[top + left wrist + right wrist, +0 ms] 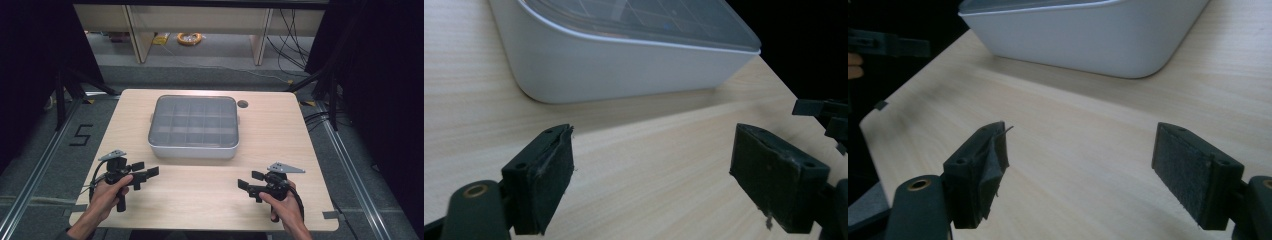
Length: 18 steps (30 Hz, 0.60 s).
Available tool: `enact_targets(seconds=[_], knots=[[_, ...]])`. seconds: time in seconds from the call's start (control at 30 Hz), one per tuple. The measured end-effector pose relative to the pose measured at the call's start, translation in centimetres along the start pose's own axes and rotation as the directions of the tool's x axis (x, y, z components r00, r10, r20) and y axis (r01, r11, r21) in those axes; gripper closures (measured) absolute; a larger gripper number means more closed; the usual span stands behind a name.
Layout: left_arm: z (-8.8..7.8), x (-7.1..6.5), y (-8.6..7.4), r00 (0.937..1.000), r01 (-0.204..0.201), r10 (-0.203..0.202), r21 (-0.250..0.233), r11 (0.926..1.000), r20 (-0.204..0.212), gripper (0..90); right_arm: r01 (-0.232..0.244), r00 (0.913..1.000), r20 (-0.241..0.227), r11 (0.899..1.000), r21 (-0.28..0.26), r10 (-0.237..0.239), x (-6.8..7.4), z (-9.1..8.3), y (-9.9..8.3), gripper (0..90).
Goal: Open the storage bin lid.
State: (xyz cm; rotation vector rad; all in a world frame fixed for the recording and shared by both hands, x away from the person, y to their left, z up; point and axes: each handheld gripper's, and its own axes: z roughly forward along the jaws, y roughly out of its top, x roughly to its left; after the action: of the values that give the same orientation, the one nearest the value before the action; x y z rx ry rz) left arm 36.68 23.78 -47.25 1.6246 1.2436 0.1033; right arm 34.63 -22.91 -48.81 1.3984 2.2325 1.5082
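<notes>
A pale wooden table [300,130] is seen from above, with a round grommet hole [242,104] near its far edge. A white box [192,150] with a clear lid [194,120] is set on the far half of the table; a grid of compartments is visible through the lid. The digit 5 [81,135] is marked in black tape on the grey floor at the left. Beyond the table, pale wooden shelf legs [261,40] and a yellow coil [189,38] are seen on the floor. Black cables [292,40] are trailed at the right.

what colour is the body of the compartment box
White, under a clear lid; the compartment box shows it best in the left gripper view.
</notes>
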Motion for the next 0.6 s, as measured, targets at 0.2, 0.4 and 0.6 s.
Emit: enact_targets(seconds=[0.2, 0.4, 0.6], knots=[[0.2, 0.5, 1.1, 0.9998, 0.009, -0.009, -0.009, 0.9999, -0.017, 17.7, -0.007, 0.9999, 0.007, 1.0, -0.026, 0.007, -0.9, 0.5, 0.9, 23.9], [0.5, 0.6, 1.4, 0.9997, 0.007, -0.007, 0.006, 1.0, -0.022, 17.6, -0.006, 0.9997, 0.024, 1.0, -0.029, 0.007, -1.4, 1.0, 2.0, 23.8], [0.9, 0.6, 2.1, 0.9996, 0.001, -0.001, -0.005, 1.0, -0.027, 17.7, -0.007, 0.9999, 0.014, 1.0, -0.03, 0.007, -1.8, 1.6, 3.1, 23.8]])
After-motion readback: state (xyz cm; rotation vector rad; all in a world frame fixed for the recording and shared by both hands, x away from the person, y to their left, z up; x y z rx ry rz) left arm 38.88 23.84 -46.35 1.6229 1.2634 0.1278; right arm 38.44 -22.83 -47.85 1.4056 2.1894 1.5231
